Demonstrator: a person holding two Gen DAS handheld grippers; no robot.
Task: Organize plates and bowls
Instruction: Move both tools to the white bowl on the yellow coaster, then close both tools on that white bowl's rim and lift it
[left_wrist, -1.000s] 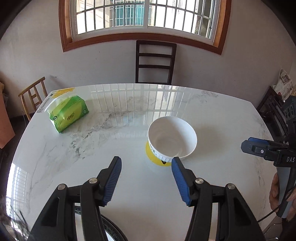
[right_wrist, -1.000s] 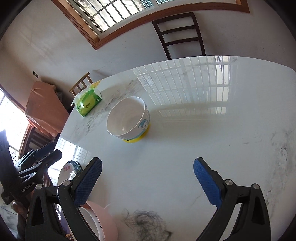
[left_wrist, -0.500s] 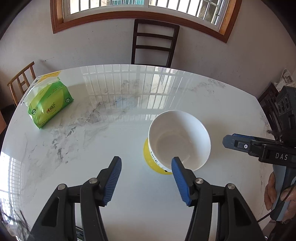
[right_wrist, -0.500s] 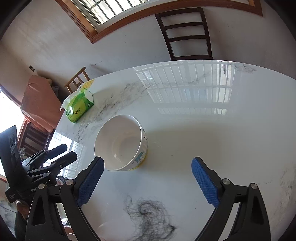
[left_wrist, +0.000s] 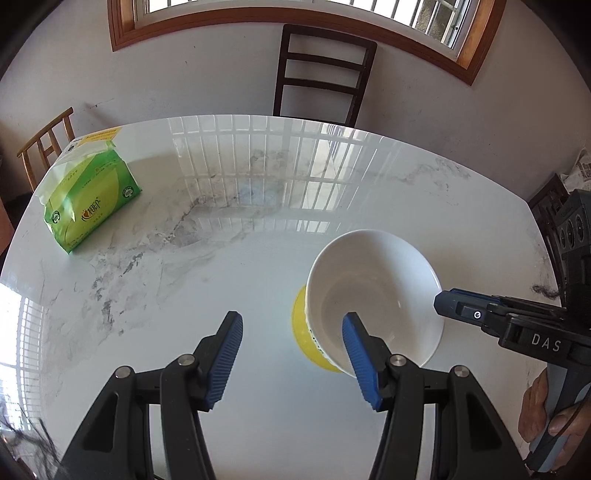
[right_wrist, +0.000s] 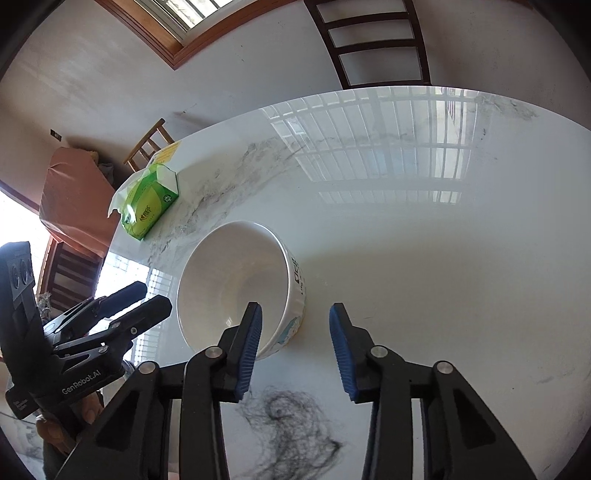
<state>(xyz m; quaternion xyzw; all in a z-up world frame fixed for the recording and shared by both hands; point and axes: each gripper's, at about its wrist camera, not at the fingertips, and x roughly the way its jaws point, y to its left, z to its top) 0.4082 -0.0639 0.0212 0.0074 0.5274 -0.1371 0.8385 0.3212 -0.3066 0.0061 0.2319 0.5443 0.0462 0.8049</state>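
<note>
A white bowl (left_wrist: 373, 295) with a yellow base stands on the marble table (left_wrist: 221, 240); it also shows in the right wrist view (right_wrist: 236, 280). My left gripper (left_wrist: 291, 341) is open, its right finger inside the bowl's near rim and its left finger outside. My right gripper (right_wrist: 295, 328) is open, straddling the bowl's right wall, left finger over the inside. The right gripper also shows in the left wrist view (left_wrist: 480, 314), beside the bowl.
A green tissue pack (left_wrist: 88, 206) lies at the table's far left. A dark chair (left_wrist: 321, 74) stands behind the table. A clump of dark hair (right_wrist: 291, 424) lies on the table near my right gripper. A wooden chair (left_wrist: 44, 144) stands at the left.
Both grippers have moved in on the bowl. The right gripper's fingers have narrowed and now straddle the bowl's wall. The left gripper's right finger now reaches over the rim.
</note>
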